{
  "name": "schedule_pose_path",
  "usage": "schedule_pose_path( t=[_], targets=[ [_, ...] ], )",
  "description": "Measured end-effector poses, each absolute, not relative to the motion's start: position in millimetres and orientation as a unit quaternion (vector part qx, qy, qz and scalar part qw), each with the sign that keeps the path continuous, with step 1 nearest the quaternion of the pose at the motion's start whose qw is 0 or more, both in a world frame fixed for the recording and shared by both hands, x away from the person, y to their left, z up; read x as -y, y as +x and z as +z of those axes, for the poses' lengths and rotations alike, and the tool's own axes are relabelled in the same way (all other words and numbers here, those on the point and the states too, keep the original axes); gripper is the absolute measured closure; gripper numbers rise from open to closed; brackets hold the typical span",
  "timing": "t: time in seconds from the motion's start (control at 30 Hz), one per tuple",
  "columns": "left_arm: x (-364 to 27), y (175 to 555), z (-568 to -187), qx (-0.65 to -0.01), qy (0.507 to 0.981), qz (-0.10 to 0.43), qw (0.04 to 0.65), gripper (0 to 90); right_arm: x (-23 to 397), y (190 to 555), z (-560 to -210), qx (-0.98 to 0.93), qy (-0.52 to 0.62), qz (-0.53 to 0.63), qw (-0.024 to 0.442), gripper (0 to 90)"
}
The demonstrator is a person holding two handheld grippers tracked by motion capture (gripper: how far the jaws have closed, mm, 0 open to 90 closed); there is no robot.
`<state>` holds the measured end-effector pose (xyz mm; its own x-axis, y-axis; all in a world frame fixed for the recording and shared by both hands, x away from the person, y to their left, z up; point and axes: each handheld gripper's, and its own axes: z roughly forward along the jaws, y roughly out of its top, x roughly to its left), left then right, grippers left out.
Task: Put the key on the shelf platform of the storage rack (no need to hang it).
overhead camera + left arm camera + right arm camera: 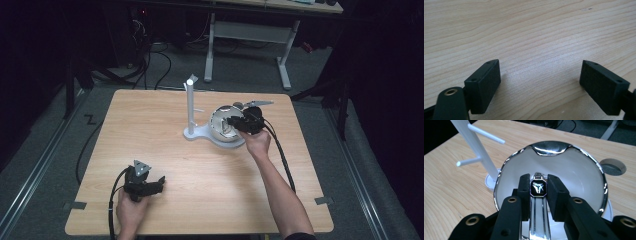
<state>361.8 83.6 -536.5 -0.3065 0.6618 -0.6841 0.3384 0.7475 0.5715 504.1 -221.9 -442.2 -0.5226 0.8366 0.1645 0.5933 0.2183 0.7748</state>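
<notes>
Desk: wooden desk (pixel 165 150) in a dark room
Watch: watch (pixel 538 188) pinched by right gripper (pixel 538 192) over the bowl (pixel 584 170) near the far edge; strap runs back along the jaws
Stand: white stand (pixel 191 107) touching bowl's left
Left gripper: left gripper (pixel 540 77) spread, empty, near edge

Wooden table (pixel 165 165) — white peg stand (pixel 191 107), apparently chrome-rimmed bowl (pixel 220 131)

- Table (pixel 165 150): pale wood with visible grain, smooth and matt.
- Bowl (pixel 584 177): white inside, glossy, with a mirror-bright metal rim.
- Watch (pixel 538 188): shiny metal band, glossy black face.
- Stand (pixel 190 107): matt white plastic.
- Right gripper (pixel 538 190): matt black pads.
</notes>
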Motion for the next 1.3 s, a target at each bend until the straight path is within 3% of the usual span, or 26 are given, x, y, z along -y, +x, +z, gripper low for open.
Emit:
schedule_pose_path(
  t=[0.93, 1.3],
  targets=[
    [-83.5, 361.1, -536.1, -0.794, 0.313, 0.161, 0.495, 17.3, 213.3, 523.6, -455.7, -0.779, 0.48, 0.368, 0.163, 74.1],
    [-83.5, 361.2, -536.1, -0.794, 0.312, 0.162, 0.495, 17.3, 218.4, 517.7, -447.9, -0.768, 0.487, 0.383, 0.164, 61.8]
  ],
)
